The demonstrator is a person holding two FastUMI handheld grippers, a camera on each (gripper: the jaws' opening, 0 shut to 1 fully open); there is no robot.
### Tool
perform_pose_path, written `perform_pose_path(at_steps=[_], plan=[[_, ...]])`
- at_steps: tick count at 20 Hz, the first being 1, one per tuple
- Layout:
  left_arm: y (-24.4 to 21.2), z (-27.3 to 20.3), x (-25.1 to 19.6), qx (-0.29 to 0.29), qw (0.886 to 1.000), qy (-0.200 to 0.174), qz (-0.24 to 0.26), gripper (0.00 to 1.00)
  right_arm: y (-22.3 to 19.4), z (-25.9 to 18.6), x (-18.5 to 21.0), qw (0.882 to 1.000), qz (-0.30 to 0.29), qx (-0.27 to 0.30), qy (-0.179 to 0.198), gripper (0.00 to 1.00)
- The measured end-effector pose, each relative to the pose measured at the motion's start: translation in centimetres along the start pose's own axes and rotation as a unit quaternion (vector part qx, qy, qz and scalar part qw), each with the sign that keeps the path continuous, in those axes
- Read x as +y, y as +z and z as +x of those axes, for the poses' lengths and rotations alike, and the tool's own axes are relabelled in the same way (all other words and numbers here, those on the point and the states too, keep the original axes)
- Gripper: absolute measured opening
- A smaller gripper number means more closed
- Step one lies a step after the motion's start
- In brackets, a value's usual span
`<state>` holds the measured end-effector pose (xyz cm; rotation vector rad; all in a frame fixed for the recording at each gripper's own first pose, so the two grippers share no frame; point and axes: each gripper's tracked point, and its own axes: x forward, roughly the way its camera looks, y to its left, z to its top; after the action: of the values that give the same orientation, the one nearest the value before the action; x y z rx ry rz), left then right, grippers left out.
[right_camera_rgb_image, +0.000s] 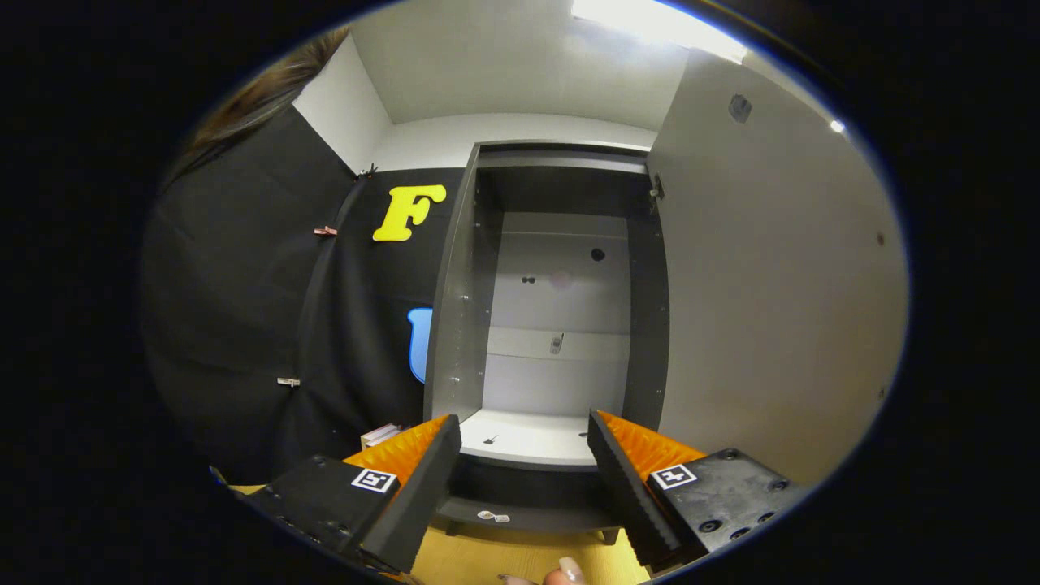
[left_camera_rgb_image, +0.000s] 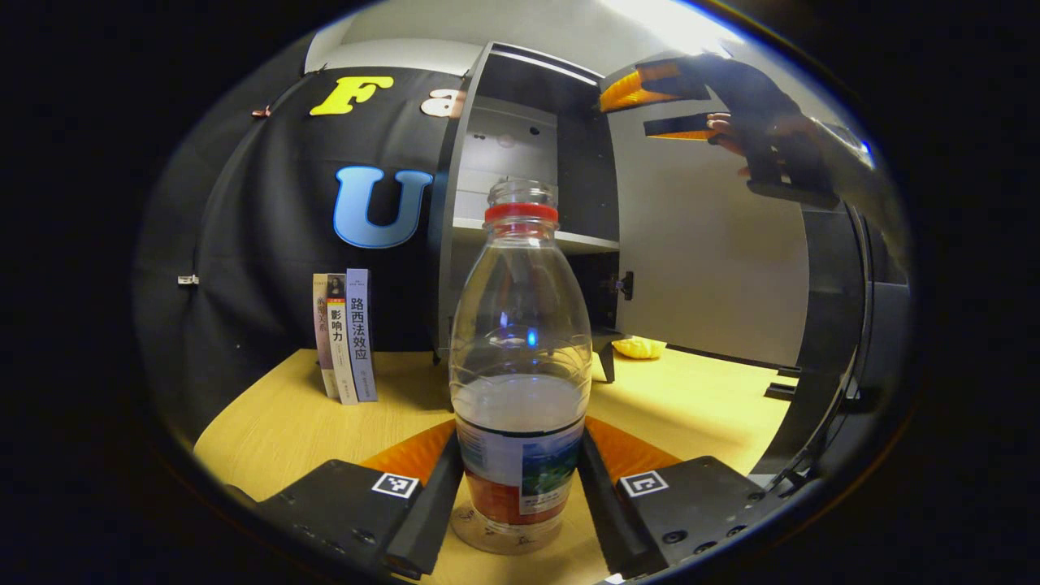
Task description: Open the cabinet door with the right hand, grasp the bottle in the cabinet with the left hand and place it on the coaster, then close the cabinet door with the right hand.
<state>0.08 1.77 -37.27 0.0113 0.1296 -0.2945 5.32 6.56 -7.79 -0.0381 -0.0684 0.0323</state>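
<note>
Standing on the tabletop (left_camera_rgb_image: 276, 422), the bottle (left_camera_rgb_image: 520, 366) is pinched between the fingers of the left gripper (left_camera_rgb_image: 520, 487); placing appears to be the step in hand, though no coaster can be made out. The right gripper (right_camera_rgb_image: 520, 487) is held spread before the open cabinet (right_camera_rgb_image: 561, 325), near its door (right_camera_rgb_image: 772, 309), which remains to be swung shut. Books (left_camera_rgb_image: 345, 337) are stood well left, out of the way.
</note>
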Motion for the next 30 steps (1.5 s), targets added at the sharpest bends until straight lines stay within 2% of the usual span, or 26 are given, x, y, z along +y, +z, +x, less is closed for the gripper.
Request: perform_pose_path(at_steps=[3, 5, 9, 17, 20, 25, 30], plan=[[-1.4, 0.3, 0.6, 0.001, 1.0, 0.007, -0.007, 0.75, -1.3, -0.5, -0.5, 1.0, 0.004, 0.02, -0.005, 0.97], [-1.4, 0.4, 0.6, -0.011, 1.0, 0.012, 0.009, 0.75, -2.0, -0.8, -0.8, 0.999, 0.007, 0.03, -0.008, 0.97], [-2.0, 0.8, -0.3, -0.017, 0.999, -0.001, 0.039, 0.75, -3.1, -1.1, -0.8, 0.999, 0.006, 0.048, -0.008, 0.98], [-2.4, 0.8, 0.8, -0.022, 0.999, 0.022, 0.027, 0.78, -4.8, -1.2, 0.6, 0.997, -0.004, 0.077, 0.017, 0.97], [-2.5, 0.8, 0.8, -0.019, 0.999, 0.021, 0.026, 0.78, -5.2, -1.0, 1.0, 0.996, -0.012, 0.084, 0.025, 0.98], [-2.8, 0.2, 0.1, 0.0, 1.0, 0.018, 0.004, 0.94, -5.1, -0.7, 1.3, 0.996, -0.017, 0.085, 0.031, 0.97], [-1.3, 0.3, -0.1, -0.004, 1.0, 0.015, 0.018, 0.95, -4.9, -0.4, 0.8, 0.996, 0.0, 0.089, 0.028, 0.98]])
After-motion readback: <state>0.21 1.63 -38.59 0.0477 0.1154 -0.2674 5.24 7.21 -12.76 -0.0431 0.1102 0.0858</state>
